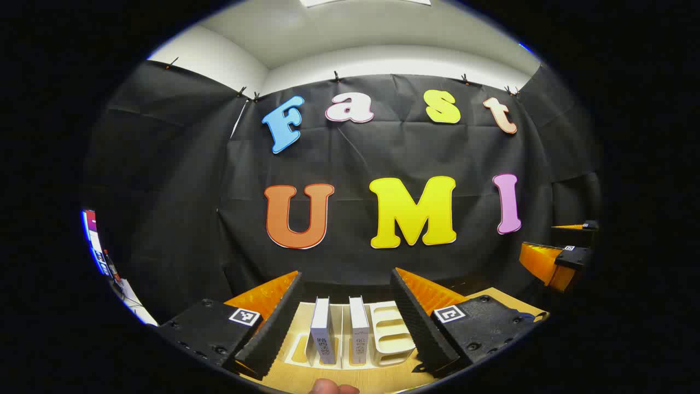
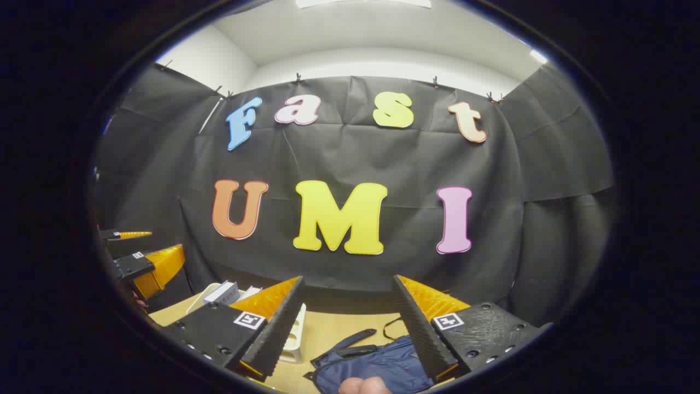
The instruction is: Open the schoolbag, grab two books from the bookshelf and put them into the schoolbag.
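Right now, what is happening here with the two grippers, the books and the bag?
A person holds a gripper in each hand, and both are open and holding nothing. The left gripper points at two books standing upright in a white rack on the wooden table. The right gripper hovers over a blue schoolbag lying beside the rack. No book is in the bag yet.

In the left gripper view my left gripper [image 1: 347, 317] is hovering with its fingers spread, and between them the bookshelf [image 1: 385, 339] is sitting on the table [image 1: 328, 377], two books [image 1: 324, 331] standing upright side by side in its left slots. My right gripper [image 2: 347, 323] is hanging apart over the schoolbag [image 2: 372, 364], which is lying on the table, the bookshelf sitting to its left.
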